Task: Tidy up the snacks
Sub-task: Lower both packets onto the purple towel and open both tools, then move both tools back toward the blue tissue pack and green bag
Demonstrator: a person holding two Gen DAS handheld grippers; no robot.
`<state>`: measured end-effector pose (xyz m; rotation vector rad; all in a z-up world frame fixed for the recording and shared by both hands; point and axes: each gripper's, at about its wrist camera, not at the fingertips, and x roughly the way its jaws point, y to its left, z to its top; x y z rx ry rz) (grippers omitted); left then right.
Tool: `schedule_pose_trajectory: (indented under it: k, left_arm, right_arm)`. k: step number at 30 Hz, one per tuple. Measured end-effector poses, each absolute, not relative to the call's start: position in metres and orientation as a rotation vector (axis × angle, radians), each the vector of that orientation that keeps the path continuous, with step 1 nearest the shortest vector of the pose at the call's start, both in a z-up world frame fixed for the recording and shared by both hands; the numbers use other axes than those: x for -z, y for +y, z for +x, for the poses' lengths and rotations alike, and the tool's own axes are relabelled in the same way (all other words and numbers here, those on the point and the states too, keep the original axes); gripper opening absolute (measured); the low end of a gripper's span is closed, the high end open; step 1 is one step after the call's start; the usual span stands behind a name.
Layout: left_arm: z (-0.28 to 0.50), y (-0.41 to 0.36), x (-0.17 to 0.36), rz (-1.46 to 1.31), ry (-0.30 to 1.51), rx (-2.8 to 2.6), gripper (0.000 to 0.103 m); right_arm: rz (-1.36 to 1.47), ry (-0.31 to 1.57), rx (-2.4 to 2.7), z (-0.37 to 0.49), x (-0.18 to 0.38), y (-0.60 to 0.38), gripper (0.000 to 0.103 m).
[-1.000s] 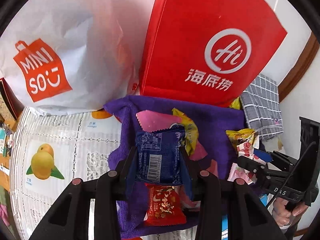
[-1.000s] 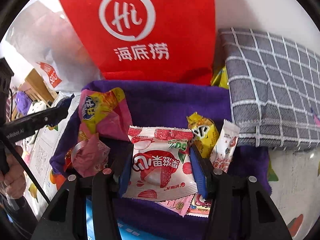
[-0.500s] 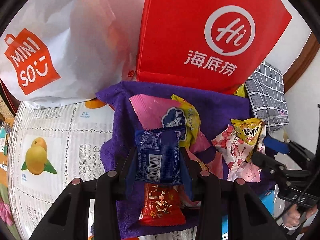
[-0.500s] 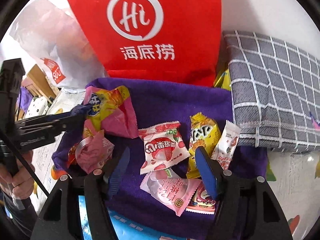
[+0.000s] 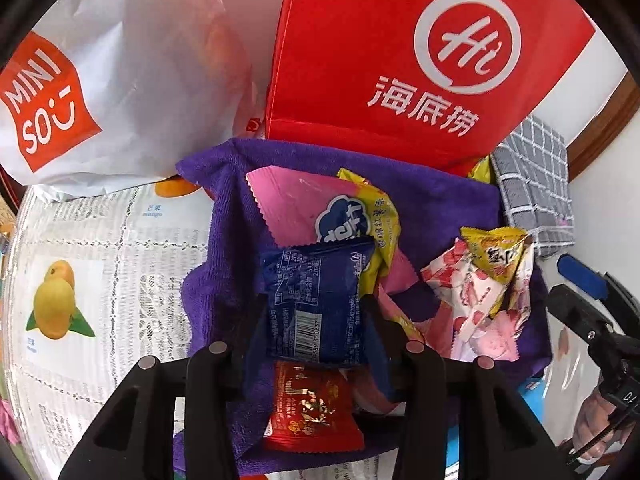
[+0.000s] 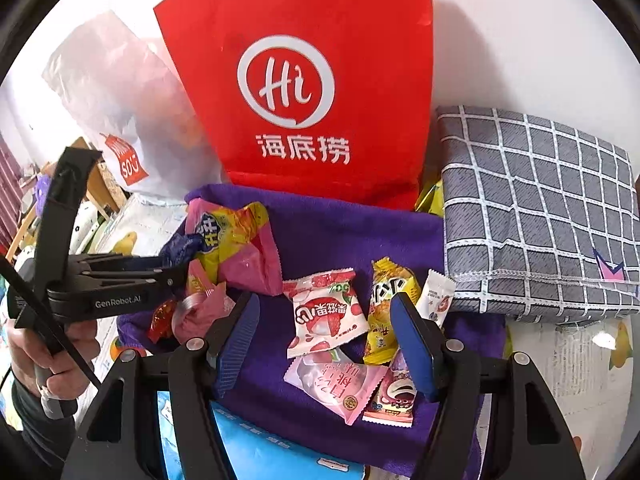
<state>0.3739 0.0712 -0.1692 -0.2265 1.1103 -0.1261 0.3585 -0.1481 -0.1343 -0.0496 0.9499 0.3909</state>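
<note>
Left gripper (image 5: 316, 312): jaws opening, one blue packet (image 5: 316, 300) still pressed between pads, above purple cloth (image 5: 228, 216). Right gripper (image 6: 324, 336): jaws apart, nothing clamped. On cloth: one red packet (image 5: 312, 412), one strawberry packet (image 6: 326, 314), two pink packets. Behind cloth: one red bag (image 6: 304, 80).

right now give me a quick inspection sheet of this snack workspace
surface: purple towel on a fruit-print table cover
job's things: blue packet, red packet, strawberry packet, yellow packet, pink packets on the towel
clutter: red bag, white bag, grey checked cloth
grippers: left gripper opening, blue packet between jaws; right gripper open, empty
cables: black cord by the left hand
surroundings: white wall
</note>
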Motion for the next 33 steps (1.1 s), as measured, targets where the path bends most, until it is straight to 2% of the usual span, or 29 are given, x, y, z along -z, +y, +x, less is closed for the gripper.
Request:
schedule_pose_trajectory:
  k: [4,6,11,21,30,33]
  left_arm:
    - [0.373,0.074,0.165,-0.241,1.104,0.129,0.048]
    - [0.371,0.078,0.161,-0.238,1.095,0.131,0.054]
    - [0.367,0.075,0.152,-0.218,1.073,0.129,0.059]
    - [0.346,0.074,0.112,-0.204,0.997,0.158,0.06]
    - [0.288,0.069,0.084,-0.134,0.951,0.178,0.06]
    - [0.262,0.07,0.078,-0.119,0.939,0.189,0.06]
  right_arm:
    - [-0.037,0.945,-0.389,0.357,0.131,-0.148,0.067]
    - [-0.035,0.947,-0.39,0.356,0.131,-0.147,0.067]
    - [-0.052,0.931,-0.392,0.352,0.127,-0.143,0.067]
    - [-0.003,0.863,-0.35,0.316,0.099,-0.141,0.067]
    - [0.049,0.848,-0.317,0.253,0.077,-0.159,0.063]
    - [0.081,0.887,-0.339,0.229,0.079,-0.165,0.058]
